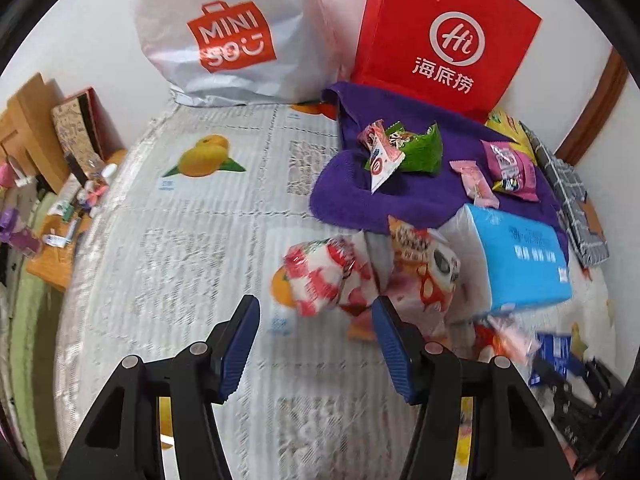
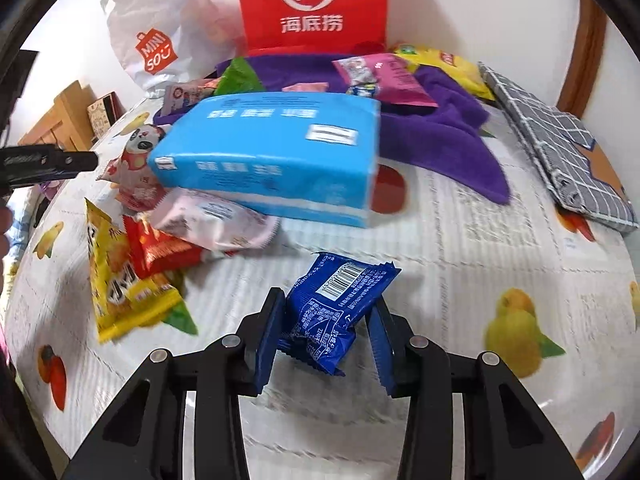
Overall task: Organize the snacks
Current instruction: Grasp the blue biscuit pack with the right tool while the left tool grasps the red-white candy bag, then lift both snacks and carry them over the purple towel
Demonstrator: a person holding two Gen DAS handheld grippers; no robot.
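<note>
From the left wrist, the left gripper [image 1: 316, 344] hangs with its jaws apart and nothing between them, above a fruit-printed tablecloth [image 1: 180, 240]; just beyond its tips lies a red-and-white checked snack packet [image 1: 320, 280], touching a panda-printed packet [image 1: 428, 268] that leans against a blue tissue pack [image 1: 520, 256]. Behind, a purple towel [image 1: 400, 196] carries a green packet [image 1: 420, 148] and pink packets [image 1: 512, 168], with a white Miniso bag [image 1: 232, 36] and a red paper bag [image 1: 444, 36] standing at the wall. From the right wrist, the right gripper [image 2: 326, 332] has its blue pads pressed on a blue snack packet [image 2: 332, 312], barcode side up, the wrapper crumpled between them. To the left lie a yellow packet [image 2: 116, 280], a red packet [image 2: 160, 248] and a pale pink one [image 2: 212, 220], the last tucked under the tissue pack
</note>
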